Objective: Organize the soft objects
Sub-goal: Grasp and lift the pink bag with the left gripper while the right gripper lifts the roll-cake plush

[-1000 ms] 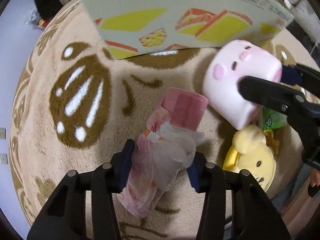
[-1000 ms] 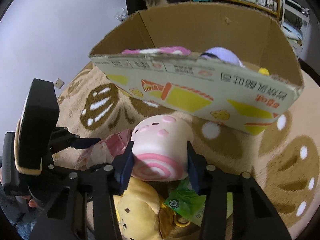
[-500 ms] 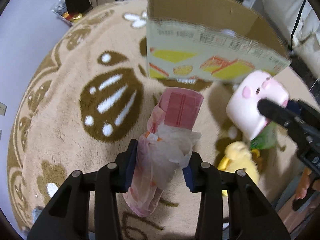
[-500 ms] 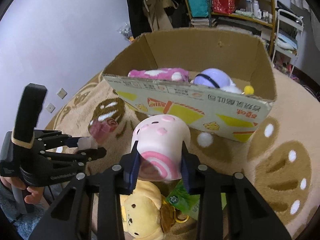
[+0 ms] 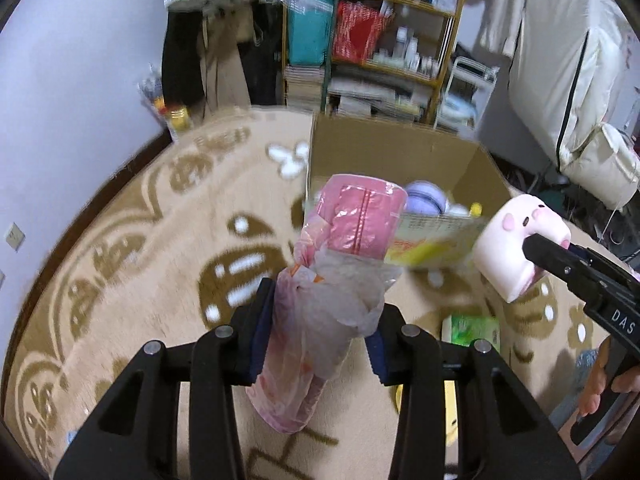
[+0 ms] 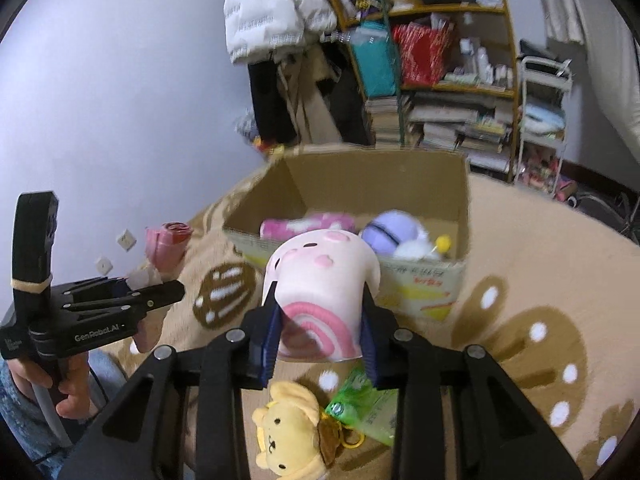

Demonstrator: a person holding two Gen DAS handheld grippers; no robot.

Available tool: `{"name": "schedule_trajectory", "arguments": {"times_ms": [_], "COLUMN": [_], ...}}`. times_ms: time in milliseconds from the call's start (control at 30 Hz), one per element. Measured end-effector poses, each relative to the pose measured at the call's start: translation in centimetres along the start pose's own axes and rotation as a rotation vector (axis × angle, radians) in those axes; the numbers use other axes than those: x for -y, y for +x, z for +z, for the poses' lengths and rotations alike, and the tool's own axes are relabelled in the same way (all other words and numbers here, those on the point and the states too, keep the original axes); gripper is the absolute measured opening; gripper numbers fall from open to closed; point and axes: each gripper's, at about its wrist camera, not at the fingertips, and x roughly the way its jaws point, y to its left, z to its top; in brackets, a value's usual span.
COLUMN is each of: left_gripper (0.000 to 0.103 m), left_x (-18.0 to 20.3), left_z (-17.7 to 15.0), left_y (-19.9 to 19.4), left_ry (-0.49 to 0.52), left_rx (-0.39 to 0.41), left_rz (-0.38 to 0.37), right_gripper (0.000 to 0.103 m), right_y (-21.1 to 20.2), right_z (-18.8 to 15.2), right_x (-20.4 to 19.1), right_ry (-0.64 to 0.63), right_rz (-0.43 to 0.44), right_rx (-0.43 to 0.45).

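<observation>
My left gripper [image 5: 320,336] is shut on a pink roll wrapped in thin plastic [image 5: 344,248] and holds it up in the air in front of the cardboard box [image 5: 396,156]. My right gripper [image 6: 320,336] is shut on a pink-and-white pig plush [image 6: 320,280], held above the rug just before the box [image 6: 424,276]. The plush also shows at the right of the left wrist view [image 5: 516,248]. The box holds a pink plush [image 6: 308,224] and a purple plush [image 6: 392,232]. The left gripper and its roll [image 6: 166,244] show at the left of the right wrist view.
A yellow dog plush [image 6: 292,436] and a green packet [image 6: 368,404] lie on the beige patterned rug [image 6: 540,280] below my right gripper. Cluttered shelves [image 6: 440,60] and hanging clothes stand behind the box. A white wall [image 6: 120,100] is to the left.
Both grippers have lifted their objects off the rug and tilted up, so the box's inside and the shelves now show. The box looks farther away.
</observation>
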Motion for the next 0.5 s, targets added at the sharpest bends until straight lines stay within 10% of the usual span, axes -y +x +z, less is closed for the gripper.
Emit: {"name": "schedule_trajectory", "arguments": {"times_ms": [500], "left_gripper": [0.039], "left_x": [1.0], "left_z": [3.0], "left_y": [-1.9], "left_ry": [0.023], "left_rx": [0.240], "left_rz": [0.001], "right_gripper": [0.036], "right_y": [-3.9], "right_z": [2.4], "right_x": [0.1], "right_ry": [-0.032], "right_rz": [-0.081], "right_rx": [0.224]}}
